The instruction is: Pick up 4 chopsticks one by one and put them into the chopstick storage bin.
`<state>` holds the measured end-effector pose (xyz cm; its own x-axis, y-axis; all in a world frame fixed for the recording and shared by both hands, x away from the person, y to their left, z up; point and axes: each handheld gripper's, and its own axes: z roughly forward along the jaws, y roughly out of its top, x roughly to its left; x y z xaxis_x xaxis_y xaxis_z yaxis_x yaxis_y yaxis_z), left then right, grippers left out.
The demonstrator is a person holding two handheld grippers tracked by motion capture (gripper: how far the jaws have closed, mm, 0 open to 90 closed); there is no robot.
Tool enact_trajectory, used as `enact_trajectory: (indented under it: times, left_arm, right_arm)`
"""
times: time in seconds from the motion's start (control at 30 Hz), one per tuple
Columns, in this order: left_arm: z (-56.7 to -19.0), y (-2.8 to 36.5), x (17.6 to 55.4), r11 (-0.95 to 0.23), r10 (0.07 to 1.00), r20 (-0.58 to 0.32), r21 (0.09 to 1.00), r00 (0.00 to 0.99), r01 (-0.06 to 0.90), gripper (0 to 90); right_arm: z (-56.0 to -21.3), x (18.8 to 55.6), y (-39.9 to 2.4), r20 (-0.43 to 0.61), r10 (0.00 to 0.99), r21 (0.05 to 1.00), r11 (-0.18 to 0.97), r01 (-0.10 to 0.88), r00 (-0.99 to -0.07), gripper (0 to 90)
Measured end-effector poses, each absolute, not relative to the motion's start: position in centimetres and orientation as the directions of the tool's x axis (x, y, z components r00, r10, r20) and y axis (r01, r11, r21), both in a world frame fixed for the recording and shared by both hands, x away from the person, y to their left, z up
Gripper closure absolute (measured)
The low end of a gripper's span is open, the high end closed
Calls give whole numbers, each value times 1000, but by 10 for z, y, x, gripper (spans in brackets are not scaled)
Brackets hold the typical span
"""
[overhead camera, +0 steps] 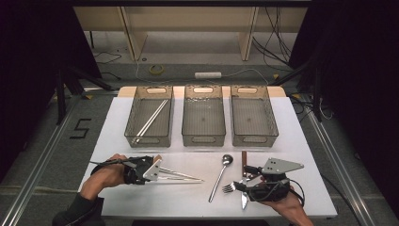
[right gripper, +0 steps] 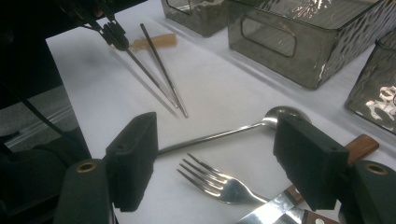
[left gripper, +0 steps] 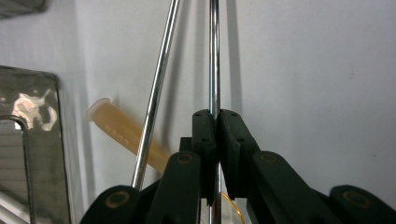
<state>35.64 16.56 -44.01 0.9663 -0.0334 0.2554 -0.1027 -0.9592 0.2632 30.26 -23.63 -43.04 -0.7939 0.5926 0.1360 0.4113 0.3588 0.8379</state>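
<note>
My left gripper (overhead camera: 162,173) (left gripper: 217,114) is shut on a metal chopstick (left gripper: 214,60), near its thick end. This chopstick (overhead camera: 186,179) slants right across the white table (overhead camera: 141,197). A second metal chopstick (left gripper: 156,93) (right gripper: 163,70) lies just beside it, and their far tips nearly meet. My right gripper (overhead camera: 242,180) (right gripper: 217,144) stands open over a fork (right gripper: 219,182) (overhead camera: 229,187). A spoon (overhead camera: 221,175) (right gripper: 210,135) lies left of the fork. A wooden-handled knife (overhead camera: 244,162) (right gripper: 362,144) runs under the right gripper.
Three clear grey bins stand in a row at the back: the left bin (overhead camera: 148,140) holds metal chopsticks (overhead camera: 151,120), then a middle bin (overhead camera: 203,139) and a right bin (overhead camera: 254,139). A short tan rod (left gripper: 126,135) (right gripper: 156,42) lies beside the left gripper.
</note>
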Motion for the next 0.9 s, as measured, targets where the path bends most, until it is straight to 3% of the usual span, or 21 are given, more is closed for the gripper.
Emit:
enact_trajectory:
  times: [0.17,0.47,0.9]
  left_arm:
    - [-432,165,357,-947,21,264,314,964,-65,843]
    - [-418,165,367,-890,235,284,448,930,88,843]
    - [-406,177,382,-739,481,211,620,851,264,843]
  right_arm:
    - [-430,303,-237,136,593,837,360,413,-793,317]
    - [-431,303,-237,135,595,838,358,411,-792,317]
    - [-431,303,-236,134,596,839,358,411,-791,316]
